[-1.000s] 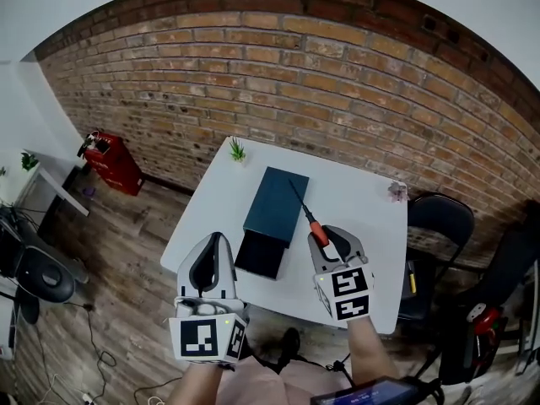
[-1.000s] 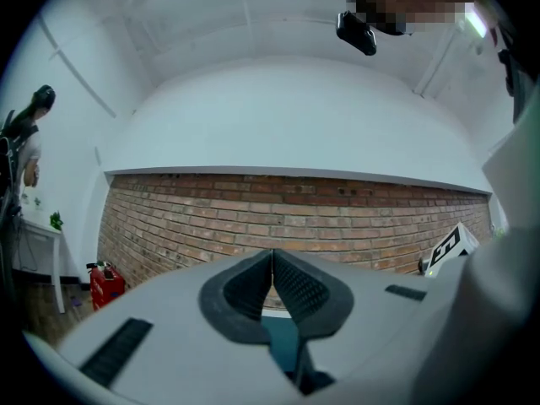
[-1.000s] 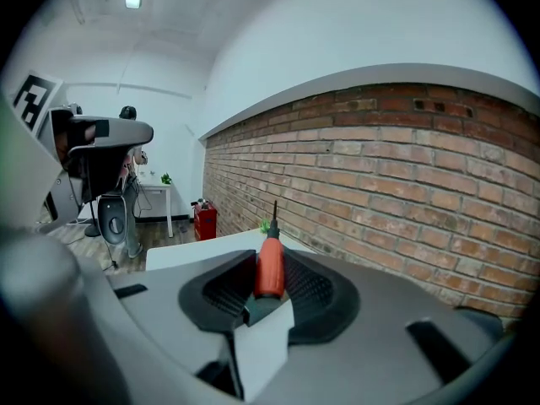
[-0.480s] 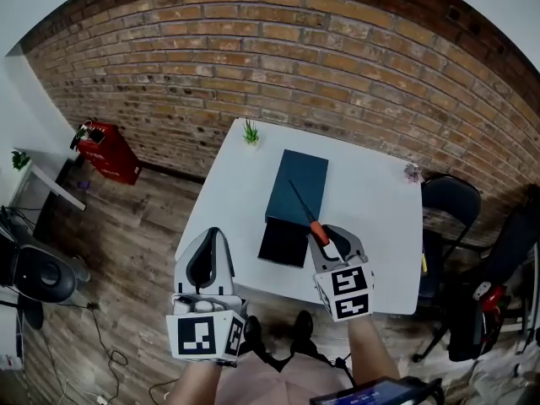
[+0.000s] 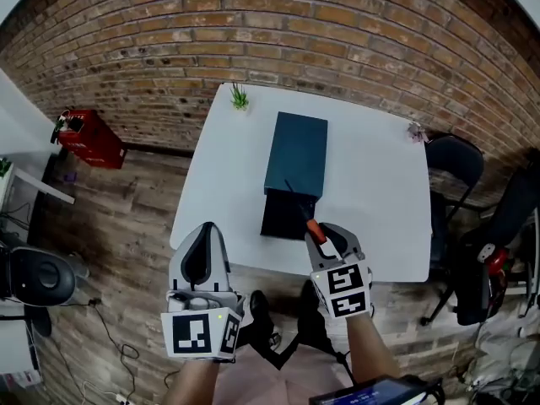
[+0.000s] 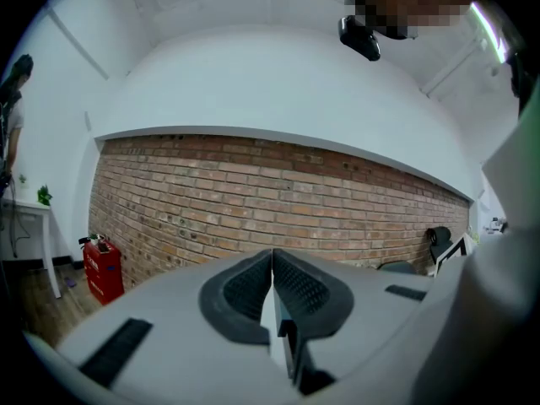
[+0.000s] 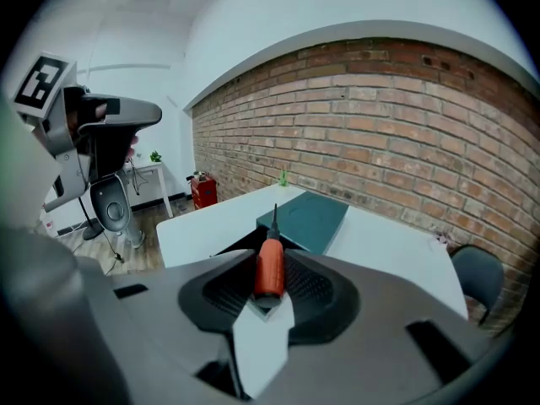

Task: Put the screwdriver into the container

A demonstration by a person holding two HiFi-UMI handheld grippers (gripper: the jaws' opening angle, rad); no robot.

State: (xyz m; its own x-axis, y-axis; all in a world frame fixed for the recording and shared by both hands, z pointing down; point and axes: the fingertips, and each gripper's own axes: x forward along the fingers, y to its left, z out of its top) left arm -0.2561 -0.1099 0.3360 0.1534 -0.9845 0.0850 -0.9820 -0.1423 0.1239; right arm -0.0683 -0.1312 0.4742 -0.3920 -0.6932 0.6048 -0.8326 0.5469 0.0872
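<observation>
The screwdriver (image 5: 313, 228) is clamped by its orange handle between the 2 jaws of the right gripper (image 5: 326, 236), with its thin dark shaft sticking out ahead of them. In the right gripper view the handle (image 7: 270, 267) sits between the ribbed pads and the shaft points at the container (image 7: 309, 218). Seen from the head view, the shaft slants up and to the left across the container's (image 5: 296, 153) dark, lower near section, and its tip lies about where that section meets the teal top. The screwdriver is held in the air and is not in the container. The container lies lengthwise near the middle of the white tabletop (image 5: 228, 171), with its dark section toward the person. The right gripper hangs over the near edge of the tabletop. The left gripper (image 5: 202, 261) is near the tabletop's near left corner, well apart from the container, and its jaws are pressed together with nothing between them (image 6: 272, 289). A small green plant (image 5: 240, 99) stands at the far edge of the tabletop. Behind it is a brick wall (image 5: 337, 49). A red object (image 5: 84, 137) stands on the wooden floor (image 5: 126, 218) at the left, and a black chair (image 5: 451, 154) is at the right.
</observation>
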